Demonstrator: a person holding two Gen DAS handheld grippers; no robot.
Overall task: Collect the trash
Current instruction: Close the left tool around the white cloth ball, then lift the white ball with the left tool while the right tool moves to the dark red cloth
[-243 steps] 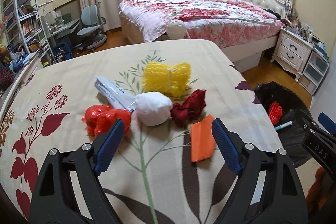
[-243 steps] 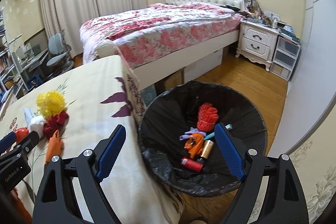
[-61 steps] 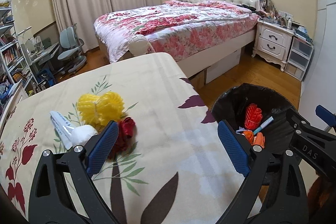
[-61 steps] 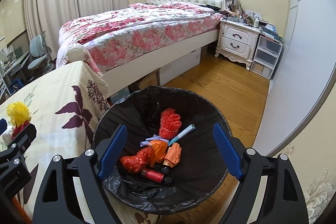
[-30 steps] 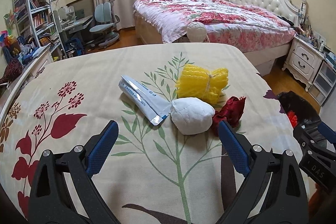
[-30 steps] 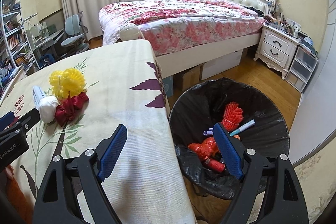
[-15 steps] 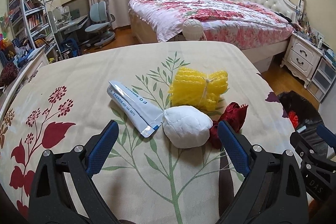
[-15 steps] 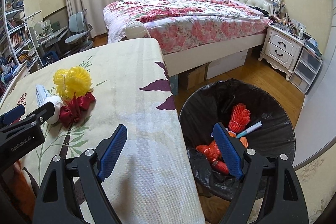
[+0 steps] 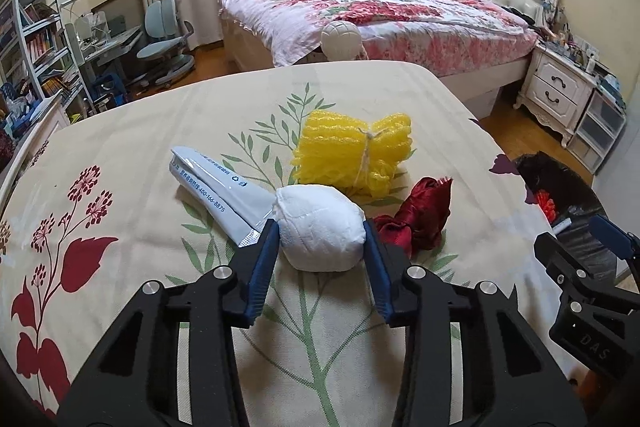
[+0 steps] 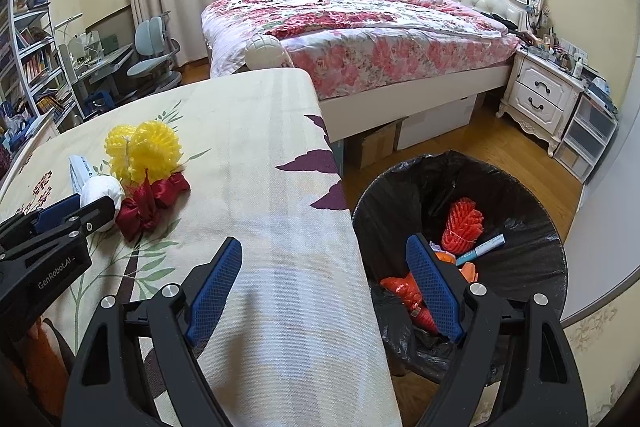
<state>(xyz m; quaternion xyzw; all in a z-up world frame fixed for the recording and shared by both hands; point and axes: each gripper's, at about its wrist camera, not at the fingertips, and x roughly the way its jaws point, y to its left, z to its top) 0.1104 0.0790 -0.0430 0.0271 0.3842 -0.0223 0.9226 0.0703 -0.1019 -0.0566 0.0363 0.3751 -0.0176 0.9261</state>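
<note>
A white wadded tissue ball (image 9: 316, 215) lies on the floral tablecloth (image 9: 120, 155). My left gripper (image 9: 321, 233) has its jaws closing around the ball, and both blue pads touch its sides. A grey-white tube (image 9: 212, 183) lies left of the ball, a yellow foam net (image 9: 352, 151) behind it and a red ribbon cloth (image 9: 420, 219) to its right. My right gripper (image 10: 324, 255) hangs open and holds nothing, over the table's edge beside the black-lined trash bin (image 10: 520, 195).
The bin holds an orange net (image 10: 462, 219), a pen (image 10: 480, 245) and other orange scraps. A bed (image 10: 360, 27) stands behind the table, with a white nightstand (image 10: 540, 95) at the right. A desk chair (image 9: 160, 35) and bookshelves (image 9: 32, 35) are far left.
The left jaws have gone from wide apart to closed in on the white ball, and the gripper has come nearer to it. The right gripper has barely moved.
</note>
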